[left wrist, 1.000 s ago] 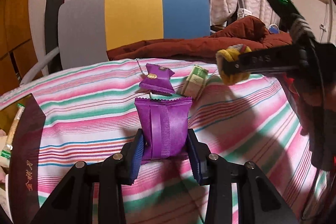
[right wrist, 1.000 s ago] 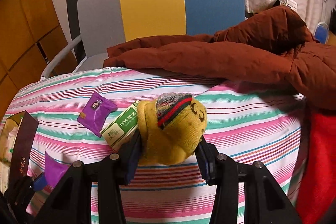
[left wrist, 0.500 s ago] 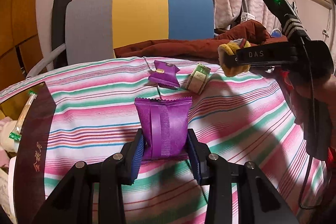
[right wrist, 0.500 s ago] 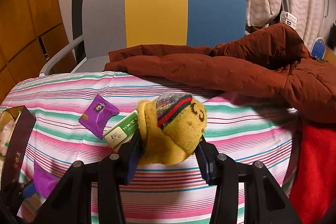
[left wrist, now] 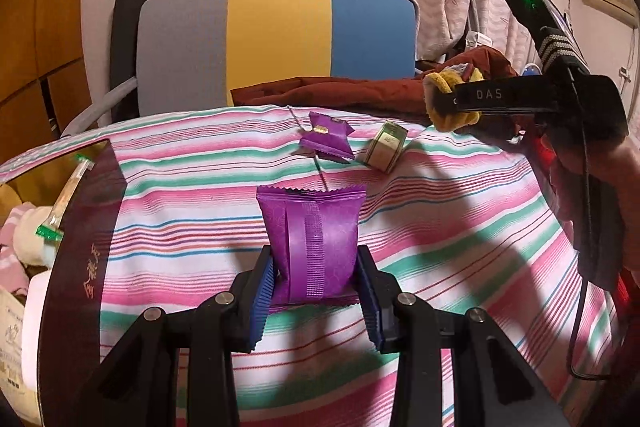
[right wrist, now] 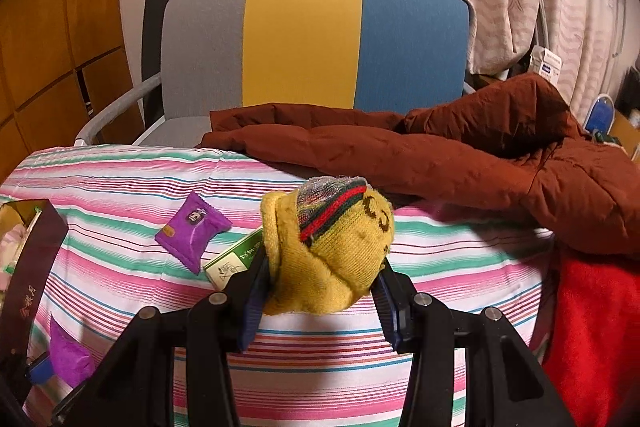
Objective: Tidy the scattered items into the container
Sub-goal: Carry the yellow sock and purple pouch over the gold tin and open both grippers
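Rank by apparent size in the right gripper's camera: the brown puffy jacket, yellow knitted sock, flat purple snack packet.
1. Brown puffy jacket, clearly largest.
2. Yellow knitted sock, though closeness to the camera inflates it.
3. Flat purple snack packet.

The right hand-held gripper [right wrist: 320, 291] clamps a yellow knitted sock [right wrist: 332, 247] above the striped cloth [right wrist: 460, 267].

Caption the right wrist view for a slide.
Right gripper clamps a yellow knitted sock above the striped cloth.
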Demonstrator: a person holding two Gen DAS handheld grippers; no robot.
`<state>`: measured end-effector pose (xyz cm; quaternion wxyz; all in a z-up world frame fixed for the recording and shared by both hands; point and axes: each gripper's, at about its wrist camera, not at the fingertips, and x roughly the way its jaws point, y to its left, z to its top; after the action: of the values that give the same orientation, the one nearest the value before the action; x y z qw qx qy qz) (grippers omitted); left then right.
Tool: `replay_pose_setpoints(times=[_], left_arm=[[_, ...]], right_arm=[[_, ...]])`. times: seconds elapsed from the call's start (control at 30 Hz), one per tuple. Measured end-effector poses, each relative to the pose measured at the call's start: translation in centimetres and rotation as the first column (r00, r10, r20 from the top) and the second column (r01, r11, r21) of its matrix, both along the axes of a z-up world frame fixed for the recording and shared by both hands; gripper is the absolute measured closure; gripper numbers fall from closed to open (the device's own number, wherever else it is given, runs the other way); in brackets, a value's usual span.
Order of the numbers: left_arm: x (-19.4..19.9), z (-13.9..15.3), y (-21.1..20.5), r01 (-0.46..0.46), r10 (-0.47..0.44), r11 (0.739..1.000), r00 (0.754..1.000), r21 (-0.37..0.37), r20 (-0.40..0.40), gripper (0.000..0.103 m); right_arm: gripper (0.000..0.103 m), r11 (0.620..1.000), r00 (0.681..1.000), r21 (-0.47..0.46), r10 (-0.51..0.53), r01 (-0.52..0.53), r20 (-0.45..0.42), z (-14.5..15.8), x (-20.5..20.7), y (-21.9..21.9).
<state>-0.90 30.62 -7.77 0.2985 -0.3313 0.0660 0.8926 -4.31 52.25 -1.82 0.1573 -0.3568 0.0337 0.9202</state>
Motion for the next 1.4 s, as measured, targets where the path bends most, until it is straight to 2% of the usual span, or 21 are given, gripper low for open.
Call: replay_pose_setpoints(times=[0.23, 0.43, 0.63, 0.87, 1.0, 1.17, 1.4], left_arm=[[0.1, 0.7, -2.0, -0.038, 0.037, 0.999, 0.999, 0.028, 0.034, 0.064], [2.3, 2.0, -3.9, 0.015, -0.016, 0.999, 1.0, 0.036, 0.016, 0.064], [4.0, 4.5, -7.1, 0.03, -0.028, 0.997, 0.999, 0.072, -0.028, 0.064], [4.1, 6.5, -12.7, -0.036, 0.041, 0.994, 0.998, 0.104, -0.05, 0.064], [4.0, 7.2, -16.6, -0.1, 0.106, 0.988, 0.993, 0.121, -0.043, 0.064], [3.4, 7.6, -21.2, -0.199, 0.205, 0.968, 0.979, 0.154, -0.023, 0.064], [2.2, 6.8, -25.9, -0.296, 0.298, 0.942, 0.954, 0.159, 0.011, 0.064]], right_arm=[[0.055, 0.999, 1.0, 0.024, 0.021, -0.021, -0.006, 0.1, 0.0, -0.6], [0.055, 0.999, 0.999, 0.036, 0.027, -0.026, -0.024, 0.3, 0.1, -0.8], [0.054, 0.995, 0.996, 0.09, 0.051, -0.045, -0.067, 0.7, 0.5, -1.7], [0.054, 0.983, 0.986, 0.121, 0.147, -0.137, -0.078, 0.5, 0.5, -4.0], [0.054, 0.966, 0.968, 0.139, 0.232, -0.218, -0.096, 1.2, 0.5, -6.4], [0.054, 0.944, 0.942, 0.093, 0.324, -0.316, -0.088, 2.4, 0.1, -10.5], [0.053, 0.889, 0.888, -0.048, 0.448, -0.455, -0.107, 3.2, -0.9, -18.4]])
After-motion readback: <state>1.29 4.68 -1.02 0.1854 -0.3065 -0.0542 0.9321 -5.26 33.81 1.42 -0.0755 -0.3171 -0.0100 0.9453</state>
